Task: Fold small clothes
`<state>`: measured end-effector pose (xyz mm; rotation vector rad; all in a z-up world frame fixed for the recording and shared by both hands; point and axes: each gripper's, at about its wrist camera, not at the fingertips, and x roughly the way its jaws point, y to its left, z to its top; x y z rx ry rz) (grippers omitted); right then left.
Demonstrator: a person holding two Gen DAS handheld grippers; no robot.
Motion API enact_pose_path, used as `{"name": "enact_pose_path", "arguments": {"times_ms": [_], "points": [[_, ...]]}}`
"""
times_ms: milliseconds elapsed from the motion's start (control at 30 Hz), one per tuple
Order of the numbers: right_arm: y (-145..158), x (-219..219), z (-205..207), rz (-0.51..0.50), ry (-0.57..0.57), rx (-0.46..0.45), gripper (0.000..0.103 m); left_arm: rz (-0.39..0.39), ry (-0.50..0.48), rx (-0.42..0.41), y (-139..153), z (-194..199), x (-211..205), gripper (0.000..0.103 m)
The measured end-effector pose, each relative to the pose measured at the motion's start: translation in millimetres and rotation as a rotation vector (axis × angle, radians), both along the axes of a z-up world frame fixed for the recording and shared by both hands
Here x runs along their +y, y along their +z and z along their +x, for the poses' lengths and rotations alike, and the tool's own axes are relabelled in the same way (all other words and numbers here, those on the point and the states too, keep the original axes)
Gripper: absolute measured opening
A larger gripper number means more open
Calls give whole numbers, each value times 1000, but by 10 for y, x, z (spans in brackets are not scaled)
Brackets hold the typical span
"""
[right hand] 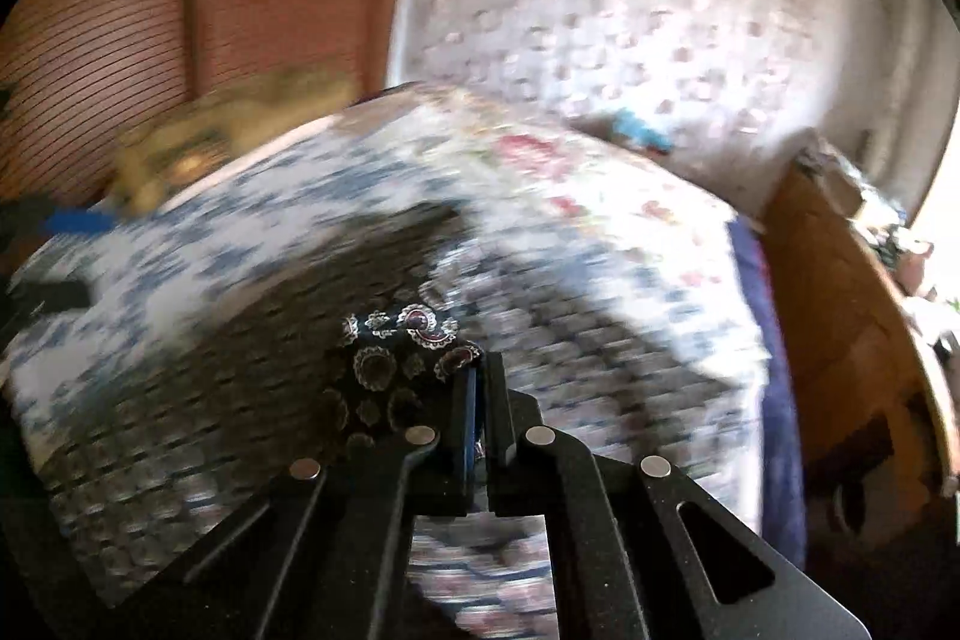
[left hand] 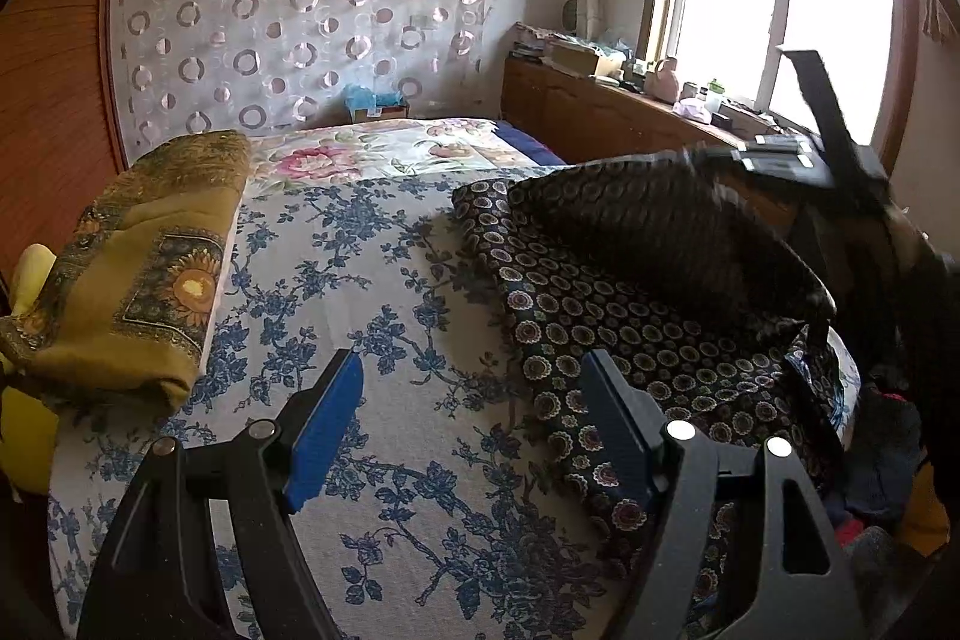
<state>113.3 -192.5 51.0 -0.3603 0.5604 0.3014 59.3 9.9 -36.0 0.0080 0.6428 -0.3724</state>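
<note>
Right gripper is pinched tight on a thin edge of the dark floral-print garment, lifting it over the bed ahead, left gripper gaping empty beside it, so the unpinned fabric likely drags and skews the fold.

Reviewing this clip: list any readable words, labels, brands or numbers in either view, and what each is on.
None can be read.
Boxes and bottles on the wooden sideboard: any print too small to read.
Dark patterned garment, blue floral bedsheet: patterns only, no lettering.
Right wrist view: motion-blurred, nothing legible.
</note>
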Motion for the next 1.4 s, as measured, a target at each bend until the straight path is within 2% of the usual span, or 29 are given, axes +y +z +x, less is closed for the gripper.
{"name": "enact_pose_path", "arguments": {"times_ms": [133,233,300,333,367,467,567,800,967,1133,1400], "points": [[92,-505,488,20,-175,-16,2,2,-10,9,-26,6,-49,76],[19,-844,863,89,-259,84,4,5,-15,10,-33,2,-79,76],[0,-974,947,113,-292,106,19,3,-16,11,-36,4,-82,76],[-1,-985,960,109,-305,101,34,2,-18,12,-41,0,-85,76],[11,-1015,952,108,-322,93,42,1,-19,14,-44,3,-93,76],[60,-1058,854,153,-319,87,42,1,-25,13,-44,-2,-116,76],[2,-926,531,170,-264,90,42,1,-35,10,-47,-19,-157,76],[-275,-737,-308,174,-133,133,42,-5,-53,23,-100,-17,-234,76],[-470,-718,-706,189,-133,168,42,-2,-61,25,-114,-35,-280,76],[-553,-818,-902,225,-157,202,42,2,-67,28,-124,-48,-313,76],[-629,-799,-895,247,-152,232,42,6,-67,31,-125,-57,-339,76]]}}
